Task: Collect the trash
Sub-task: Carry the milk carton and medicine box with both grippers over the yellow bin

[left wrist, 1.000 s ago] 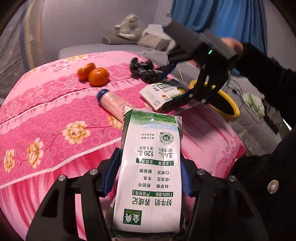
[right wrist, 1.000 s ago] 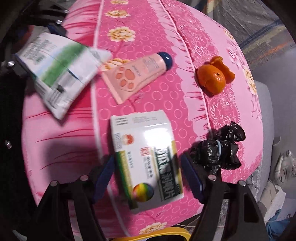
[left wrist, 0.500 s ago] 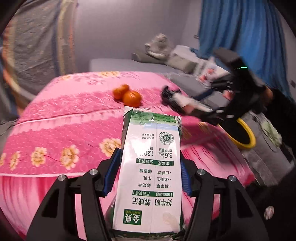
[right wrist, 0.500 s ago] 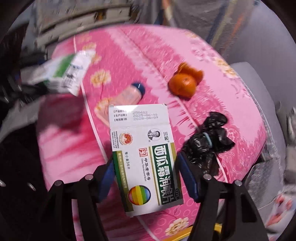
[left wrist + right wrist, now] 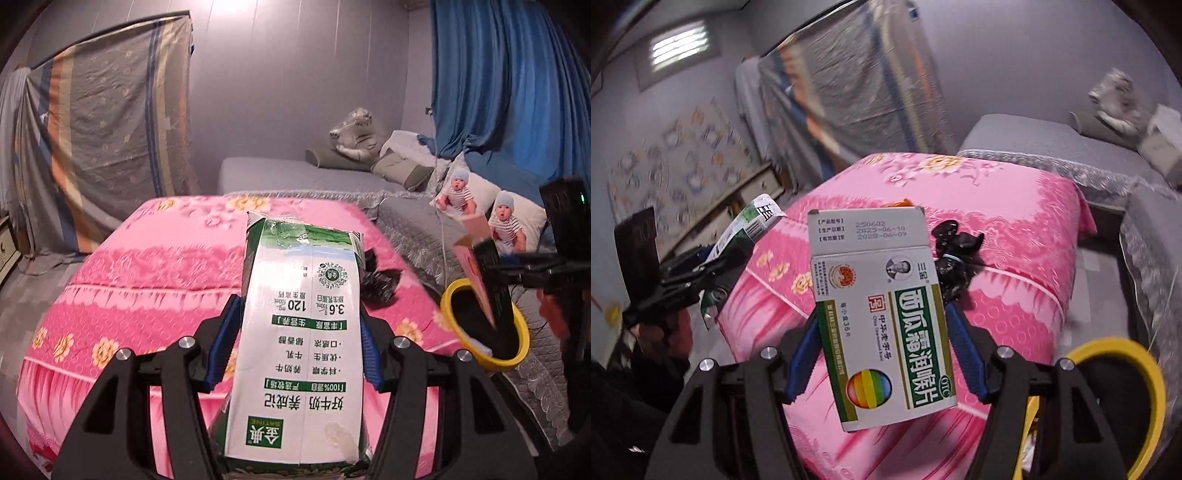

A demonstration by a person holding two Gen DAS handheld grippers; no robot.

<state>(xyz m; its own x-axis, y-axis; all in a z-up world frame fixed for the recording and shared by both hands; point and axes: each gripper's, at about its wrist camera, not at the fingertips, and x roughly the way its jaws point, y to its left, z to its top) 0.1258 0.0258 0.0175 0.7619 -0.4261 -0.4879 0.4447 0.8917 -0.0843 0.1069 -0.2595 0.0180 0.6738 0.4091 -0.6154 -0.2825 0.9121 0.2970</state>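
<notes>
A green and white milk carton point(image 5: 299, 332) stands upright between the blue pads of my left gripper point(image 5: 295, 321), which is shut on it above the pink bed. My right gripper point(image 5: 882, 317) is shut on a white and green medicine box point(image 5: 882, 325). In the left wrist view that box point(image 5: 474, 254) hangs tilted over the yellow-rimmed bin point(image 5: 447, 308), held by the right gripper point(image 5: 517, 267). The bin point(image 5: 1108, 345) shows at the lower right of the right wrist view. The left gripper point(image 5: 701, 275) with the carton point(image 5: 748, 229) is at the left there.
A crumpled black bag point(image 5: 380, 286) point(image 5: 956, 254) lies on the pink flowered bedspread point(image 5: 147, 288). A bit of an orange point(image 5: 900, 202) peeks over the box. A grey sofa point(image 5: 406, 214) with cushions and a blue curtain point(image 5: 498, 92) are behind the bin.
Both grippers rose and tilted up with their loads. The right gripper rolled and carried the medicine box from over the bed to above the yellow bin. The tube is out of view.
</notes>
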